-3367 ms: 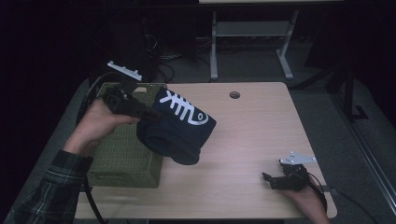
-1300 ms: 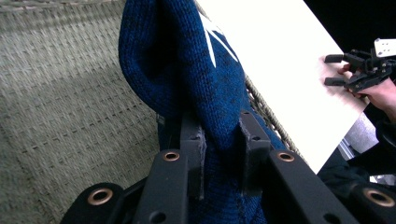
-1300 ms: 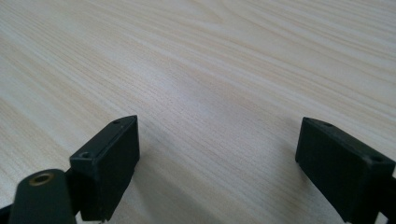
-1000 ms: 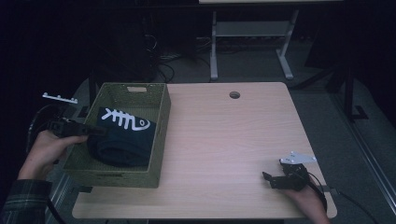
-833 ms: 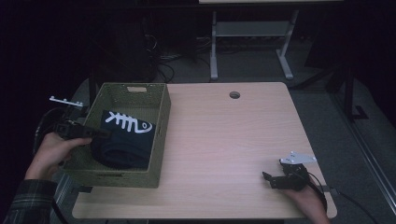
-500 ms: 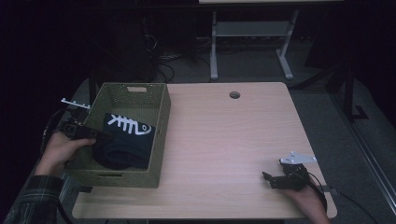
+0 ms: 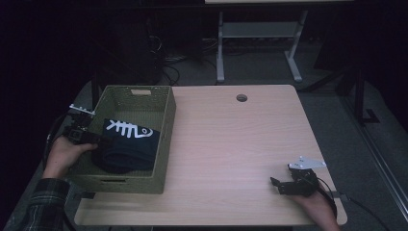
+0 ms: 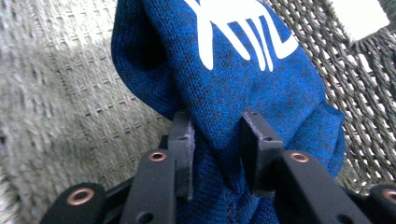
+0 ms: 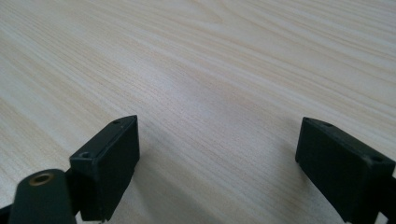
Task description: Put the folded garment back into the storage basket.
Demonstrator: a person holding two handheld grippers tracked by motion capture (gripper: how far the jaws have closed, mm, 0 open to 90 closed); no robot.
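Blue sweater (image 7: 126, 144) inside woven basket (image 7: 166, 130), left gripper (image 8: 215, 140) pinching its fabric; right gripper (image 9: 219, 154) spread wide on table (image 7: 231, 144)

- From high above we look forward and down on the table (image 7: 231, 144).
- Our left gripper view sits close inside the basket (image 8: 56, 93), at the high view's left.
- Our right gripper view skims the tabletop.

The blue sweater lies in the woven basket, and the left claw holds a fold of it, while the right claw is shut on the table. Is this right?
Not quite: the right claw is open, jaws wide apart over the bare table, as the right gripper view shows. The left claw does grip the blue sweater in the woven basket.
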